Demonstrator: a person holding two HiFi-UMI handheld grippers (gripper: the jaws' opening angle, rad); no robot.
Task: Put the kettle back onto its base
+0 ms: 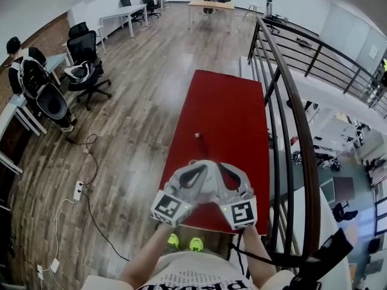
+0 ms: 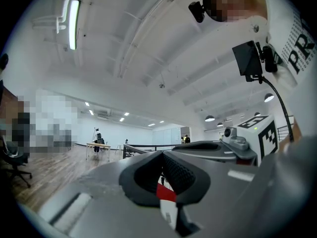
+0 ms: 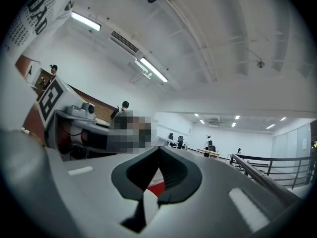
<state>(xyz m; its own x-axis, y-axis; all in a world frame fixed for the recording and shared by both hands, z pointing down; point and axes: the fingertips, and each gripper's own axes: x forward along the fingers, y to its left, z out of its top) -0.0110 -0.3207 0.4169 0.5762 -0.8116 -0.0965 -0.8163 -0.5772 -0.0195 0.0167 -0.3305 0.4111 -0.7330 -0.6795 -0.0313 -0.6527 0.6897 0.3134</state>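
A wood floor (image 1: 133,113) fills the room, with a power strip (image 1: 78,190) and loose cables on it at 9 o'clock. Nearest, at 6 o'clock, the left gripper (image 1: 204,163) and right gripper (image 1: 221,165) are held close side by side, each with its jaws closed together on nothing. Beyond them at 12 o'clock lies a long red surface (image 1: 230,107) carrying one item (image 1: 198,136) too small to tell. A dark railing (image 1: 296,119) borders it at 3 o'clock. An office chair (image 1: 84,65) stands at 10 o'clock and desks (image 1: 210,5) are farthest off. The kettle shows in no view.
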